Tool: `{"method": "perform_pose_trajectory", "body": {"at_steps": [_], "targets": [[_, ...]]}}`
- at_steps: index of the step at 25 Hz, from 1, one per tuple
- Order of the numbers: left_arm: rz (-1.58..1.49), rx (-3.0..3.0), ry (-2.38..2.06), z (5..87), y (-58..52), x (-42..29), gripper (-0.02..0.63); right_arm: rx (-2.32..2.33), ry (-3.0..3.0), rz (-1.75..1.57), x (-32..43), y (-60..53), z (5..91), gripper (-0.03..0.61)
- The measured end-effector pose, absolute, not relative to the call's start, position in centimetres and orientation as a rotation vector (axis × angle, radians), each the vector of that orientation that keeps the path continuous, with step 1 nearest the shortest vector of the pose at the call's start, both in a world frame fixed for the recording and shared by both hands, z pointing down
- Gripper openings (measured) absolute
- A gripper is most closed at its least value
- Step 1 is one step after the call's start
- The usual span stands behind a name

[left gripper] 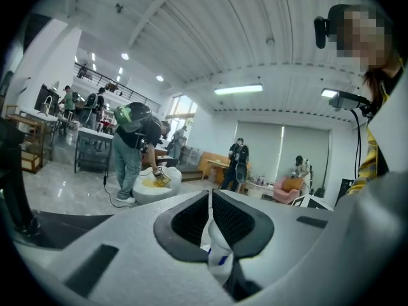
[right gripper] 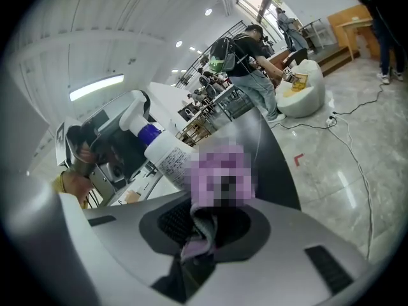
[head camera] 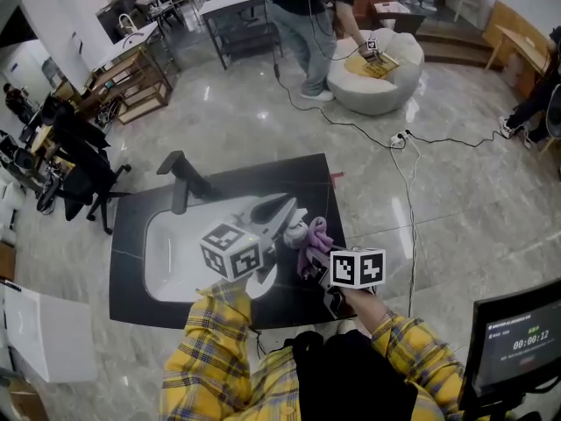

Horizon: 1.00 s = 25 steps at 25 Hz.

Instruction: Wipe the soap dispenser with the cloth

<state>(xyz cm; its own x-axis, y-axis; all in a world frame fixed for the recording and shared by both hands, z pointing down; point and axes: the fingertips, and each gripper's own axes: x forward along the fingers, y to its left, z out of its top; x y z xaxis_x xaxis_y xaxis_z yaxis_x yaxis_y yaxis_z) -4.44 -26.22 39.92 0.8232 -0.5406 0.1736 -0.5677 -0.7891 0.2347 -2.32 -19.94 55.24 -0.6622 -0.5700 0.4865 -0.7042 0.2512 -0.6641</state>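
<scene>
My left gripper is shut on the pump head of the soap dispenser, a white bottle with a blue collar. It holds the bottle above the right part of the black counter. My right gripper is shut on a purple cloth. The bunched cloth lies against the side of the bottle's printed body. In the head view the bottle is mostly hidden between the two grippers.
A white sink with a black faucet is set in the counter to the left. Behind it a person stands by a white round seat. A cable runs over the floor at right. A monitor stands at lower right.
</scene>
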Motion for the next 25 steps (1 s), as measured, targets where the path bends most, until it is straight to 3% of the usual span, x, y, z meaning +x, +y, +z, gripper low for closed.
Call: {"method": "perform_pose_trajectory", "body": {"at_steps": [17, 21, 25], "targets": [[0.162, 2.646, -1.059, 38.6, -24.2, -5.4, 0.026, 1.321, -2.517, 1.191, 1.9, -20.9, 49.6, 0.064], [0.168, 2.604, -1.152, 38.9, -22.4, -6.1, 0.078, 1.301, -2.536, 1.134, 1.9, -21.4, 48.8, 0.064], [0.130, 2.534, -1.211, 40.4, -21.8, -6.9, 0.086, 1.274, -2.557, 1.033, 1.9, -22.8, 48.6, 0.064]]}}
